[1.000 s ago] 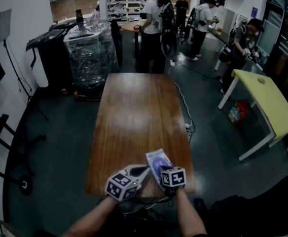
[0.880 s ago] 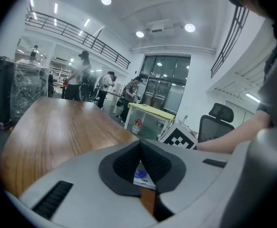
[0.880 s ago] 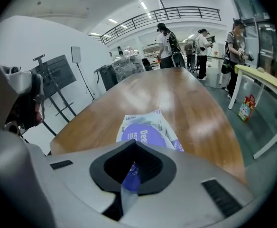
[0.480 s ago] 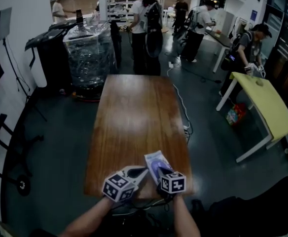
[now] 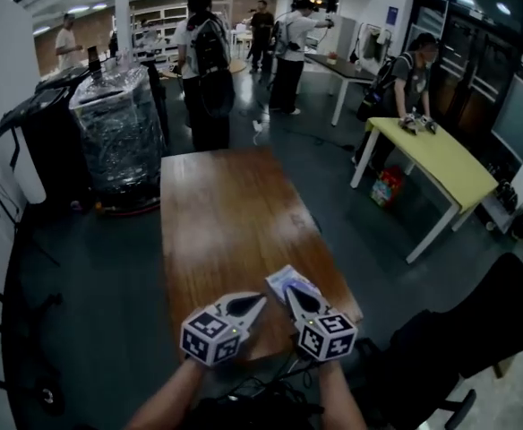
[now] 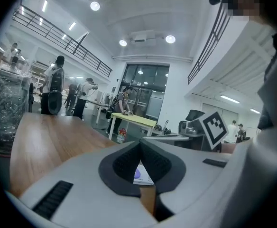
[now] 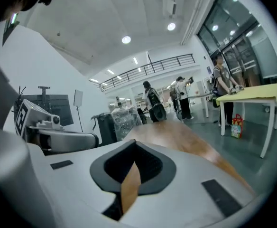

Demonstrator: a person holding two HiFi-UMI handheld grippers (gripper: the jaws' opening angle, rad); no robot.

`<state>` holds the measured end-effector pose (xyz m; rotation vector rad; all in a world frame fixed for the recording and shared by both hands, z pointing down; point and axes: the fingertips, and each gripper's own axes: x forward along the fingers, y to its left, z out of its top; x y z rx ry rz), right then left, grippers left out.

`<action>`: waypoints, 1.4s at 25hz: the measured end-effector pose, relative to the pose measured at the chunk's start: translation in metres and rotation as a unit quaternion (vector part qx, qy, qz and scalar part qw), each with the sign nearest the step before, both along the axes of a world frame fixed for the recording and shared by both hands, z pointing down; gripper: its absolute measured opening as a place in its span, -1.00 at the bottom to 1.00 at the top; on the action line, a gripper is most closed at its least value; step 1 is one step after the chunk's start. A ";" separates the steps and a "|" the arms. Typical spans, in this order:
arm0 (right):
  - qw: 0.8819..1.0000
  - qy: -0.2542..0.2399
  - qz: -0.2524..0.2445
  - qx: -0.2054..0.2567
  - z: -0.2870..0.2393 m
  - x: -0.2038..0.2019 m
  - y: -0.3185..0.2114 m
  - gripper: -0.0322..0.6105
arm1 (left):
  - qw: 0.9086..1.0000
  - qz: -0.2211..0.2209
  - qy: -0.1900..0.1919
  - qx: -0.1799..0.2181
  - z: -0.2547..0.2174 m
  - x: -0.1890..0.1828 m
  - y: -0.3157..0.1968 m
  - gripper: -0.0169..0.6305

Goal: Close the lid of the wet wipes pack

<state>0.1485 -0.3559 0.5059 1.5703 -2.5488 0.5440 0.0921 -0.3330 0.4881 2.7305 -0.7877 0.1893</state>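
Note:
The wet wipes pack (image 5: 284, 280), white and blue with a purple oval lid, lies at the near right end of the wooden table (image 5: 226, 213). Through the slit behind the left jaws a sliver of the pack (image 6: 141, 175) shows. My left gripper (image 5: 261, 299) hangs just left of the pack, jaws shut and empty. My right gripper (image 5: 289, 291) hovers over the pack's near end, also shut with nothing in it. Both point almost level, and their tips (image 6: 140, 142) (image 7: 134, 143) meet. Whether the lid lies flat I cannot make out.
A yellow table (image 5: 441, 155) stands to the right. A plastic-wrapped pallet load (image 5: 114, 133) stands at the far left, and several people (image 5: 203, 61) are beyond the table's far end. A dark chair (image 5: 476, 339) is near right.
Both grippers have risen off the pack and tipped up toward level, the right one more. The head view has swung, so the table now sits further left.

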 end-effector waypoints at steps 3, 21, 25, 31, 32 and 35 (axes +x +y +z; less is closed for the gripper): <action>0.998 -0.003 0.032 0.046 -0.038 -0.022 0.027 -0.87 | 0.999 0.033 0.009 0.022 -0.023 -0.024 0.019 -0.96; 0.982 0.019 0.112 0.148 -0.130 -0.108 0.136 -0.88 | 0.985 0.150 0.031 0.074 -0.081 -0.092 0.106 -0.96; 0.982 0.010 0.125 0.139 -0.127 -0.105 0.141 -0.88 | 0.984 0.156 0.037 0.078 -0.085 -0.092 0.113 -0.96; 0.983 0.005 0.125 0.137 -0.129 -0.109 0.142 -0.88 | 0.984 0.160 0.032 0.077 -0.088 -0.094 0.114 -0.96; 0.983 0.004 0.122 0.139 -0.129 -0.110 0.143 -0.88 | 0.984 0.159 0.031 0.078 -0.088 -0.095 0.115 -0.96; 0.983 0.000 0.115 0.141 -0.130 -0.111 0.144 -0.88 | 0.984 0.160 0.032 0.076 -0.087 -0.094 0.119 -0.96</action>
